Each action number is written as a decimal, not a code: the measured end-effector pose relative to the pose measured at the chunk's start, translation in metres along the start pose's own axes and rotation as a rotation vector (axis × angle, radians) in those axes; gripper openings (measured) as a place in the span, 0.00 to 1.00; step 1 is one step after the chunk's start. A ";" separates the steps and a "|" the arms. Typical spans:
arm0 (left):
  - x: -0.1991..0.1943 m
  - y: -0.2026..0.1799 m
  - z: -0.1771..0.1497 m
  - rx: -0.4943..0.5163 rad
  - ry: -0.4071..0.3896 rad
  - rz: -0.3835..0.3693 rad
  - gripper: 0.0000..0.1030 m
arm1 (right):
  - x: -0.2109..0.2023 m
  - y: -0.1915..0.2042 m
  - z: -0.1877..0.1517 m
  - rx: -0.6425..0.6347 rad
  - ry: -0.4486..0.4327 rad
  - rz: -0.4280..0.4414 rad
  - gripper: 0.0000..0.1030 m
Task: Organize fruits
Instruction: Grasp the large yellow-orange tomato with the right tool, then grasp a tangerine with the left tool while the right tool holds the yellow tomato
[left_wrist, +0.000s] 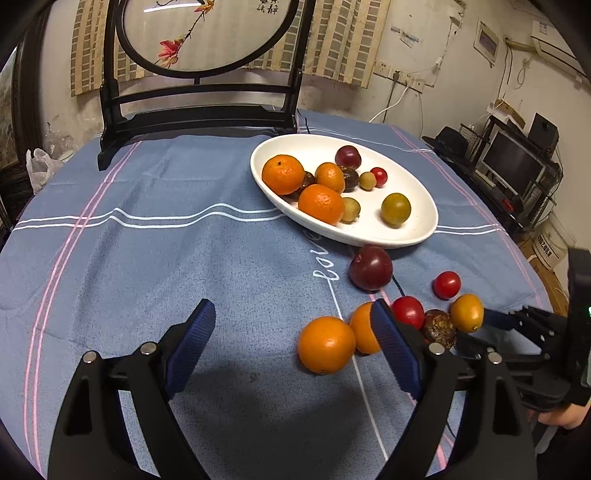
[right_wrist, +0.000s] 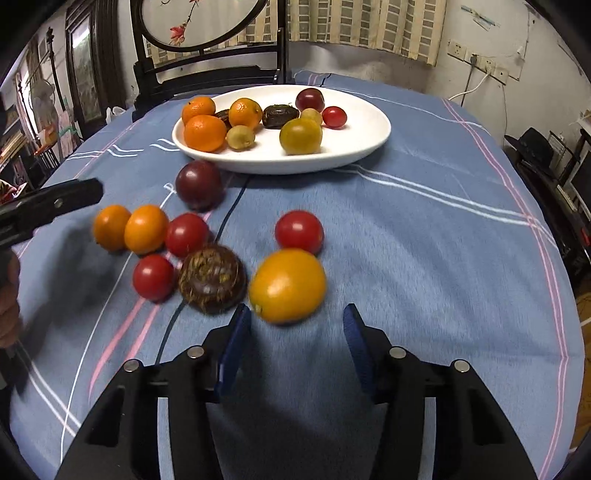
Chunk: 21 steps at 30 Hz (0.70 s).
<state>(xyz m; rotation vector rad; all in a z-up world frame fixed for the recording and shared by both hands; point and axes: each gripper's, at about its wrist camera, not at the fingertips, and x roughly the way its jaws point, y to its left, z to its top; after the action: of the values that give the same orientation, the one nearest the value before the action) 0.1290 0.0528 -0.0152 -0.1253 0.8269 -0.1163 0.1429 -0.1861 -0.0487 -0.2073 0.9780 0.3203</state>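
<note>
A white oval plate (left_wrist: 413, 229) (right_wrist: 365, 147) at the far side of the blue cloth holds several oranges, plums and small fruits. Loose fruit lies in front of it: a dark plum (left_wrist: 370, 267) (right_wrist: 199, 183), two oranges (left_wrist: 326, 344) (right_wrist: 146, 229), red tomatoes (left_wrist: 447, 284) (right_wrist: 299, 231), a brown chestnut-like fruit (left_wrist: 439, 328) (right_wrist: 212, 278) and a yellow-orange fruit (left_wrist: 467, 312) (right_wrist: 287, 284). My left gripper (left_wrist: 293, 317) is open and empty, left of the oranges. My right gripper (right_wrist: 297, 319) is open, just behind the yellow-orange fruit.
A black wooden stand with a round painted screen (left_wrist: 199, 107) stands at the back of the table. A white plastic bag (left_wrist: 38, 166) lies at the far left edge. Shelves with a monitor (left_wrist: 513, 162) stand to the right.
</note>
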 end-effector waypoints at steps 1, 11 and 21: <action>0.000 -0.001 -0.001 0.004 0.002 -0.001 0.81 | 0.001 0.001 0.002 -0.001 -0.001 -0.004 0.51; 0.008 -0.020 -0.015 0.110 0.078 -0.025 0.81 | -0.007 -0.006 -0.001 0.065 -0.054 0.068 0.38; 0.023 -0.029 -0.028 0.179 0.116 0.000 0.64 | -0.016 -0.002 -0.006 0.054 -0.078 0.111 0.38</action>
<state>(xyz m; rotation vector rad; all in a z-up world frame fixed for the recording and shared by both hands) 0.1222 0.0186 -0.0460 0.0500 0.9281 -0.1982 0.1304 -0.1929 -0.0384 -0.0914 0.9219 0.4003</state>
